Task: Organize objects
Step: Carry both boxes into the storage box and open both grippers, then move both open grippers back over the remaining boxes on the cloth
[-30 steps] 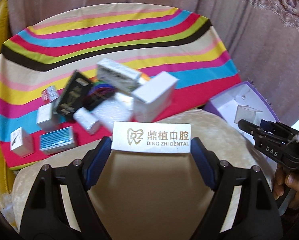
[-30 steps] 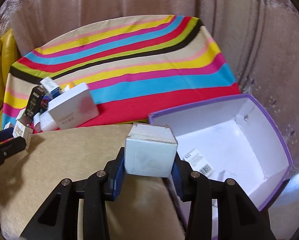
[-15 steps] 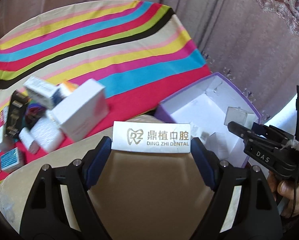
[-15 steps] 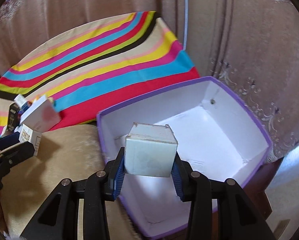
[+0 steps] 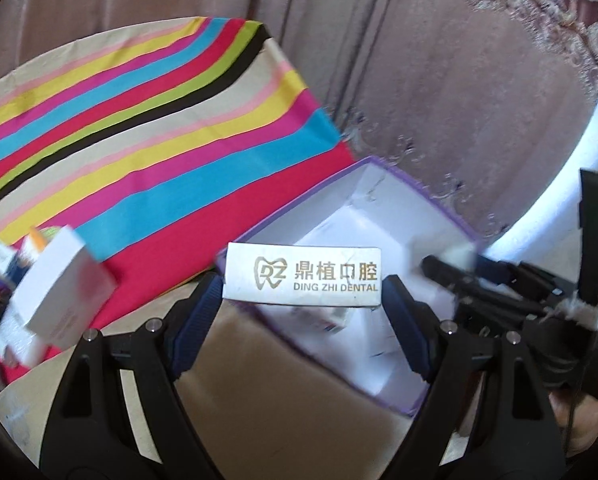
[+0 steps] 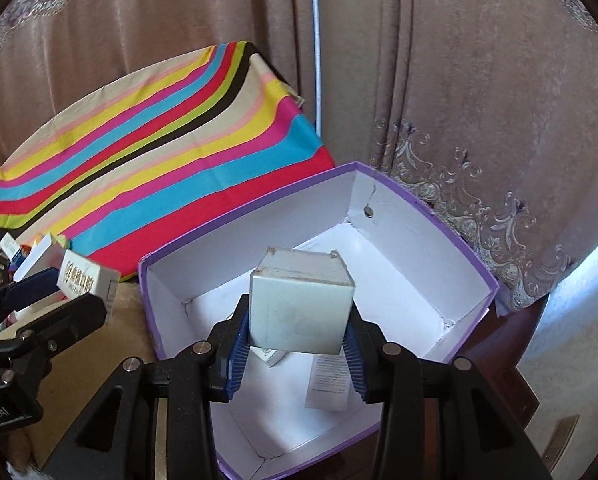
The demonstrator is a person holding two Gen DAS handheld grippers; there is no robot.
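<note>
Over the open purple-rimmed box (image 6: 439, 280), the right tool (image 6: 297, 344) has its blue pads pressed on the two sides of a small pale cube-shaped carton (image 6: 301, 300), which hangs above the white floor of the box and clear of its walls. The left tool (image 5: 301, 304), set much wider, carries a white carton printed "DING ZHI DENTAL" (image 5: 303, 274) between its pads; its jaws have just been opening a little, with the carton between them, and the blurred left wrist view does not show whether both pads press on it. That carton sits above the near-left rim of the same box.

To do this step well, I would bring the cube down close to the box floor before letting go, on a bare patch away from the small packet (image 6: 273, 356) and the printed slip (image 6: 327, 384) lying there, so it lands flat and does not tumble. The left carton should move further inside the rim, and the two tools should not release in the same spot.

The box rests on a beige-covered table (image 6: 83, 364), next to a cloth of bright stripes (image 6: 171, 152) where more small cartons (image 5: 55, 300) wait at the left. Brown patterned curtains (image 6: 479, 100) hang behind.
</note>
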